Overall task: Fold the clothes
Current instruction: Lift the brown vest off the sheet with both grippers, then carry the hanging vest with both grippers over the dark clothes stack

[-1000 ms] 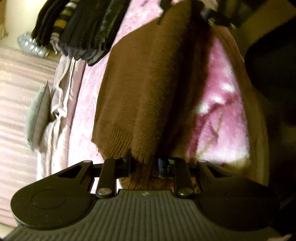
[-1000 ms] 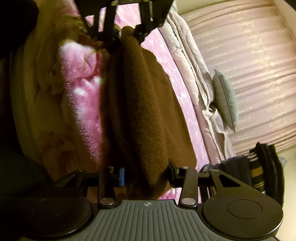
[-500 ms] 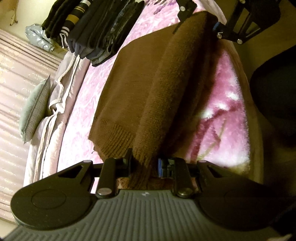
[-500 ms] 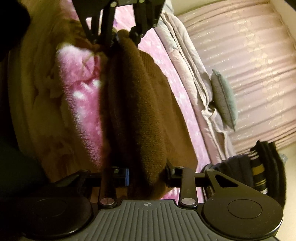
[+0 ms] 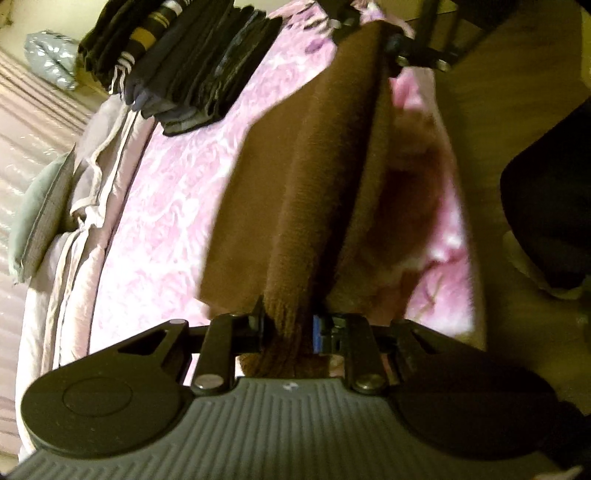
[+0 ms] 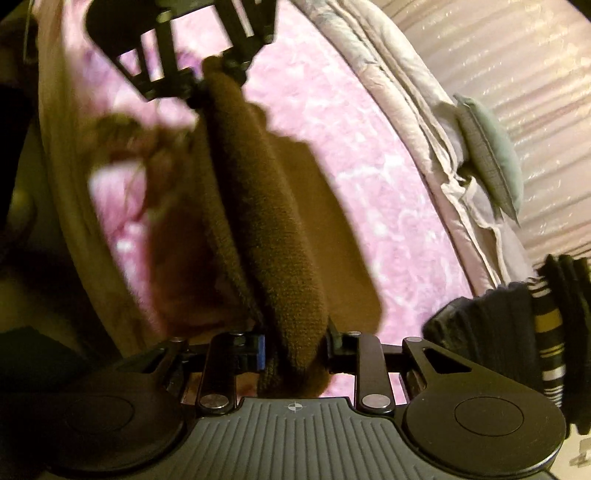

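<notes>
Over the pink patterned bedspread a brown knitted sweater hangs stretched between the two handheld grippers, one thick folded ridge of it running from tool to tool. At the near end in the left wrist view, the left gripper is clamped on a bunched edge of the knit, its fingers pressed in on either side with a blue pad showing at the right one. At the top of that same view the right gripper bites the far end of the ridge. From the right wrist view the arrangement mirrors: the right gripper is closed on the sweater, and the left gripper pinches the opposite end up at the top. Below the raised ridge a flat panel of the sweater lies spread on the bedspread, while the other side droops toward the fluffy pink blanket at the bed's edge. A stack of folded dark clothes, one with yellow and white stripes, sits on the bed beyond the sweater. A grey-green cushion leans against the pleated pale curtain, just beside the rumpled pale quilt along the far side. Both views are a little blurred.
</notes>
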